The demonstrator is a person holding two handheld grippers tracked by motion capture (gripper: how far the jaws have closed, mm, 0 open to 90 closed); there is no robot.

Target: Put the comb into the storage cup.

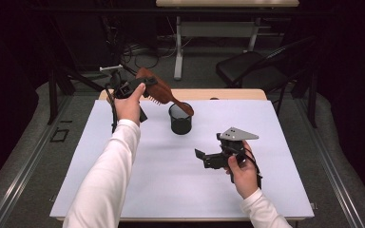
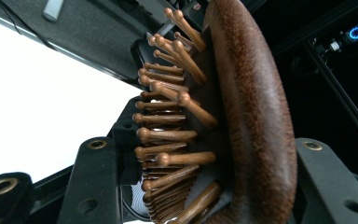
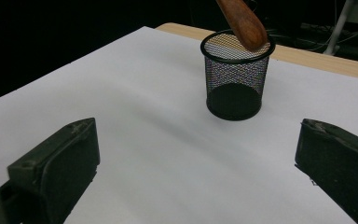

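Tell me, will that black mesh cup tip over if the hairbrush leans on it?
Probably. The mesh cup looks thin, see-through and empty, so likely light. The wooden hairbrush is longer than the cup is tall, and its handle meets the rim at a slant, which could tip it.

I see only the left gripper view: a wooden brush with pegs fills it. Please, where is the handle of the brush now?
Observer: The tip of the brush handle is at the rim of a black mesh cup.
Operator: Is the cup standing?
Observer: Yes, upright on the white table, with no other thing in it.
Operator: And the other gripper?
Observer: The right gripper is open, apart from the cup, and holds nothing.
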